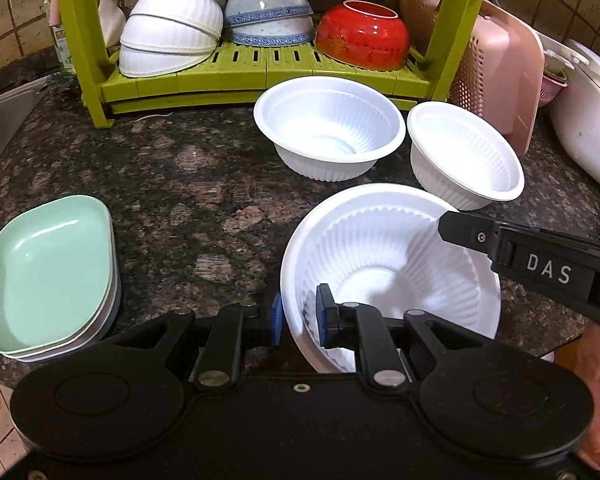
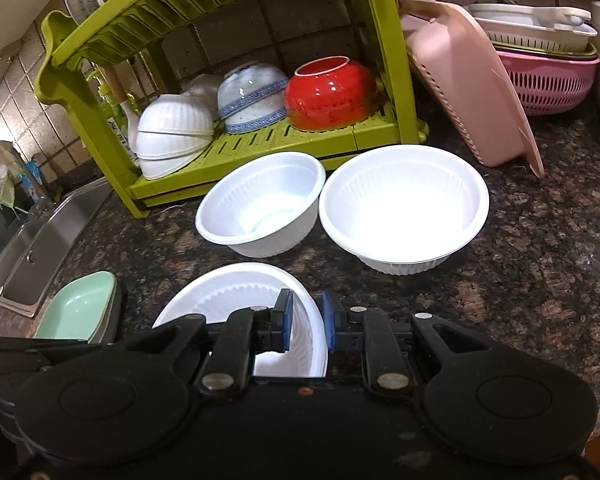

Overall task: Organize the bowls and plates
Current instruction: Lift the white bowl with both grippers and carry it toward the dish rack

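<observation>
Countertop [image 1: 160, 168]: polished speckled granite.
Dish rack [image 2: 260, 140]: matt green plastic.
Ribbed white bowl [image 1: 388, 276]: thin plastic.
Red bowl [image 1: 362, 36]: glossy ceramic.
Sink [image 2: 32, 252]: brushed metal.
Green plates [image 1: 48, 268]: smooth, glossy.

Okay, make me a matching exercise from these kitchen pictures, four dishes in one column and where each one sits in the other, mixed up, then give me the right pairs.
Things
1. red bowl
2. green plate
3. blue-patterned bowls
4. nearest white ribbed bowl

Places
A. tilted, its rim between the fingers of the left gripper and of the right gripper
B. upside down at the right end of the green rack shelf
C. top of a stack on the counter, near the sink
D. upside down in the middle of the rack shelf

Pairs: 1-B, 2-C, 3-D, 4-A
</observation>
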Available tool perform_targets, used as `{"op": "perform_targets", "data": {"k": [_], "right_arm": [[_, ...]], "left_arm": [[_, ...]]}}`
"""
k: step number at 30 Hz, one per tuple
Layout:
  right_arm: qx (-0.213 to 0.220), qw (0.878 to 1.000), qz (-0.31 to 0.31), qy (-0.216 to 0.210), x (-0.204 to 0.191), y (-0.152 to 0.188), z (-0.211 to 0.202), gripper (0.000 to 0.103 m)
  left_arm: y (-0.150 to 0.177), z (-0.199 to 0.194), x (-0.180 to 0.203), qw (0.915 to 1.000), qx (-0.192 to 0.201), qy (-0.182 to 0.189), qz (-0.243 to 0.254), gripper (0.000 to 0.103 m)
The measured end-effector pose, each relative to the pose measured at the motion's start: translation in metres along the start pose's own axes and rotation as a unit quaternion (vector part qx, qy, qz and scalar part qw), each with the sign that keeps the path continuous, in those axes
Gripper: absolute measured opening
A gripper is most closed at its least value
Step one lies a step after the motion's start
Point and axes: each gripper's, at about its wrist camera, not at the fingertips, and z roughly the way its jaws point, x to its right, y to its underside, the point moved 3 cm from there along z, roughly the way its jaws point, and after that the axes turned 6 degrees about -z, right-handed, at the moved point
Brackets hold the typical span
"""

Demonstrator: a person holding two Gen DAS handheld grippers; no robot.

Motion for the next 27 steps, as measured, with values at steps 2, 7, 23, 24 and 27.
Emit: {"op": "perform_targets", "data": {"k": [2, 7, 23, 24, 27], "right_arm": [[-0.002, 1.0, 0.002, 0.001, 0.0014, 0.0001, 0.002, 0.019], [-0.006, 1.0, -0.004, 0.001, 0.0023, 0.0015, 0.0065, 0.019], [-0.004, 1.0, -0.009, -0.006, 0.0016, 0.0017, 0.0048, 0.02], [-0.003, 1.0, -0.009, -0.006, 0.0014, 0.0017, 0.0046, 0.02], [-0.001, 1.0, -0.009, -0.005, 0.0008, 0.0015, 0.0035, 0.02]], "left_arm": [[-0.0012, 0.0014, 0.0006, 1.0, 0.001, 0.001, 0.002, 0.022], [-0.004, 0.0014, 0.0009, 1.0, 0.002, 0.005, 0.002, 0.023], [-0.0027, -0.0007, -0.0001, 0.9999, 0.012, 0.001, 0.01, 0.029], [-0.0029, -0.0012, -0.0003, 0.9999, 0.013, 0.001, 0.009, 0.029], [-0.0033, -0.0022, -0.0011, 0.9999, 0.015, 0.003, 0.008, 0.029]]}}
